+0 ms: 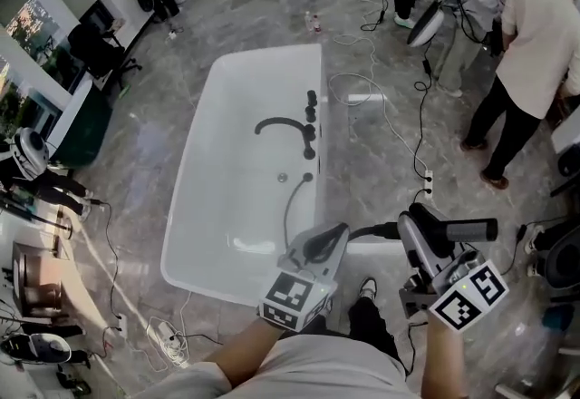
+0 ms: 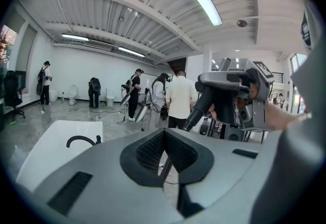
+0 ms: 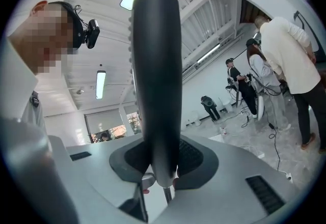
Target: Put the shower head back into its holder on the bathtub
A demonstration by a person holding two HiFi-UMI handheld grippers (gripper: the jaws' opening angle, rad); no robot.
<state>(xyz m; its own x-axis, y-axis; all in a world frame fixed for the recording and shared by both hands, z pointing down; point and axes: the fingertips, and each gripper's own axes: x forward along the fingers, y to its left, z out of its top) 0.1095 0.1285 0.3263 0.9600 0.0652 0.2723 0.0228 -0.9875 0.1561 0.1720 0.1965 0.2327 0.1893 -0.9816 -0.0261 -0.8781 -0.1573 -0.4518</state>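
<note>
In the head view, a white rectangular bathtub with rounded corners [image 1: 195, 170] is standing in the middle of the grey marble-patterned floor [image 1: 145, 143], reaching from about 7 o'clock toward 12 o'clock. On its right rim a black curved spout [image 1: 279, 124] and a row of black round knobs [image 1: 310, 127] are standing. A thin dark hose [image 1: 292, 202] is running from that rim down toward 6 o'clock.

There the grey left gripper [image 1: 322, 245] is hovering over the right rim, near the close end of the tub. Its jaws are pressing together. In the left gripper view the hose is showing in the narrow slit below them, and I cannot tell if it is pinched.

At about 4 o'clock, outside the tub, the grey right gripper [image 1: 419, 229] is gripping the black cylindrical shower head [image 1: 467, 230] by its handle. The shower head is lying level, well apart from the knobs on the rim.

At 2 o'clock a person in a white shirt [image 1: 535, 25] is standing.
</note>
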